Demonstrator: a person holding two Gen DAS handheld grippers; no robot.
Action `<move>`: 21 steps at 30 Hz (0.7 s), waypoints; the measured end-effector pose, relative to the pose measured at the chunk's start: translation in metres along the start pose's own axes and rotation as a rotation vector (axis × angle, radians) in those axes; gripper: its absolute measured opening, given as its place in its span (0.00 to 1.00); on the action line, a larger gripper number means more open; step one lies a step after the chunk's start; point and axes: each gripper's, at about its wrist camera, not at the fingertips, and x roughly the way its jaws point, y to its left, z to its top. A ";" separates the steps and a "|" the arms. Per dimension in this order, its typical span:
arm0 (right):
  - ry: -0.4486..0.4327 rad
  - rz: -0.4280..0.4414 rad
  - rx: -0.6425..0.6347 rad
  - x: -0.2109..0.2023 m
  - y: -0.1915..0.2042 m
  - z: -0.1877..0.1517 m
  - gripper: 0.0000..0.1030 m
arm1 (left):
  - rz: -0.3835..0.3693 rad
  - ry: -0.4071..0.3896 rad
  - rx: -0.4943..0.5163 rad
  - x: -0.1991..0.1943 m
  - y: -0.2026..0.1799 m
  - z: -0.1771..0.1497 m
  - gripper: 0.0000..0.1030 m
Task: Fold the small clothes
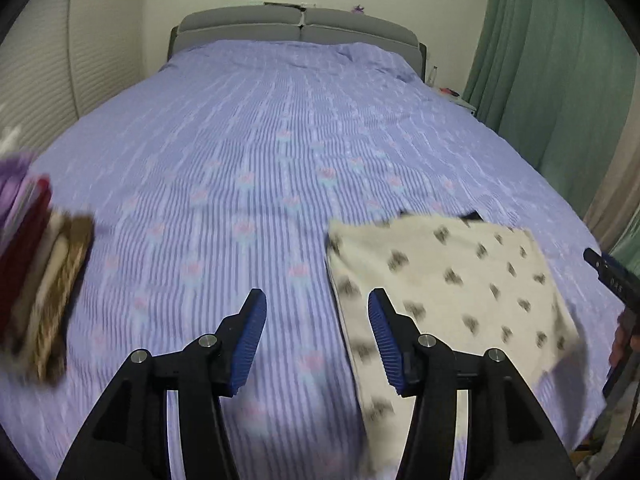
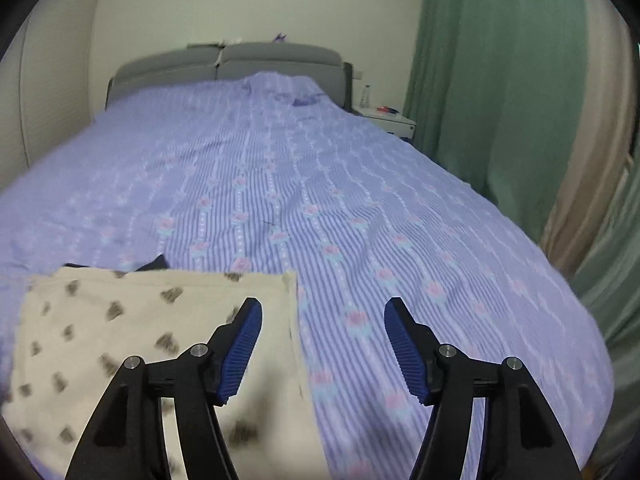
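Across the lower right of the left wrist view lies the folded garment point(image 1: 452, 280), cream w/ dark blurry motifs, flat on the bed point(image 1: 260, 152). A dark bit of fabric pokes out at its far edge. Left gripper point(image 1: 317, 340) sits at bottom centre, jaws spread, nothing btwn them; its right-hand finger overlaps the garment's left edge in the pic, contact can't be told. Far left of frame: stack of folded clothes point(image 1: 36, 264), purple, red, beige, brown, blurred. Right edge: tip of a dark tool, prob. the other gripper.

Right wrist view: same garment point(image 2: 120, 340) fills lower left, right gripper point(image 2: 323, 344) at bottom centre, jaws spread & empty, over the garment's right edge & the striped purple bedcover point(image 2: 360, 200). Green curtain point(image 2: 480, 80) upper right, grey headboard point(image 2: 240, 60) at top.
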 end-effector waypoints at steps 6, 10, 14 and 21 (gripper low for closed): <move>0.014 0.007 0.066 -0.043 -0.020 -0.058 0.62 | -0.053 0.049 -0.027 -0.019 -0.008 -0.048 0.51; 0.035 0.040 0.086 -0.053 -0.027 -0.094 0.62 | -0.097 0.082 -0.051 -0.021 -0.012 -0.071 0.51; 0.070 0.105 0.184 -0.044 -0.035 -0.116 0.62 | -0.122 0.106 -0.085 -0.013 -0.015 -0.084 0.51; 0.108 0.188 0.279 -0.029 -0.032 -0.133 0.62 | -0.228 0.131 -0.190 0.000 -0.007 -0.086 0.50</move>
